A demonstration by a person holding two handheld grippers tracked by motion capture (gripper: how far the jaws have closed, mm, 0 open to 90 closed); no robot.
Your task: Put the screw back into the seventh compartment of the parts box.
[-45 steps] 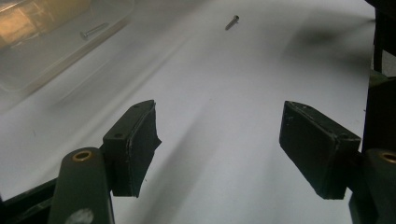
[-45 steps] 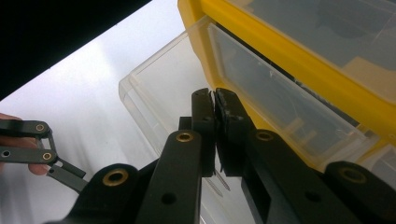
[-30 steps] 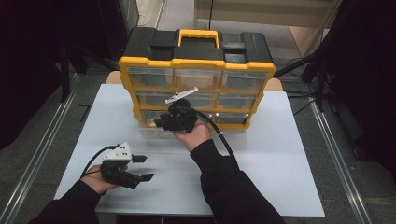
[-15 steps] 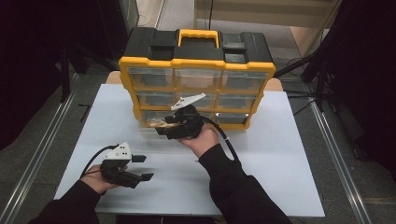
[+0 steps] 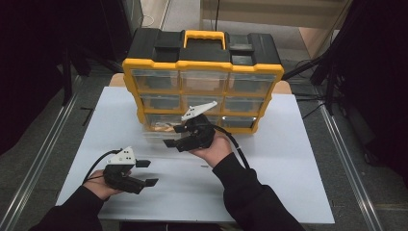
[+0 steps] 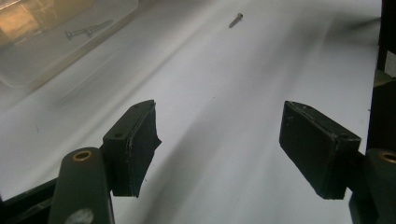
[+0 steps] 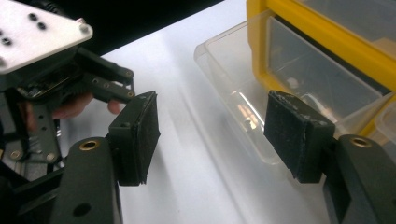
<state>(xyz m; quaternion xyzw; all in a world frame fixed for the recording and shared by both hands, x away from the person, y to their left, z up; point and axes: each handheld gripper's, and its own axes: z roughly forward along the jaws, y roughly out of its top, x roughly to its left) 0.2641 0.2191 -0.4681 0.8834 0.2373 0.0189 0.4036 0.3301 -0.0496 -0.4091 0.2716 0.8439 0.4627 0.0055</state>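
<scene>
A yellow and black organiser box [image 5: 202, 67] with clear drawers stands upright on the white table [image 5: 288, 159]. Its bottom-left clear drawer [image 5: 156, 131] [image 7: 233, 84] is pulled out onto the table, with screws [image 6: 88, 31] inside. My right gripper [image 5: 172, 136] [image 7: 215, 135] hovers just in front of that drawer. Its jaws have just been opening and have nothing between them. My left gripper [image 5: 146, 173] [image 6: 219, 144] rests low near the table's front left, open and empty. A single loose screw [image 6: 236, 20] lies on the table beyond it.
The box takes up the table's far middle. Bare white surface stretches to the right of my right arm [image 5: 240, 187]. Metal rails [image 5: 43, 154] run along both table sides, and cables [image 5: 308, 62] trail behind the box at the right.
My right gripper has drawn back from the drawer front toward me and a little lower, and its jaws have spread apart. The left gripper has stayed put.
</scene>
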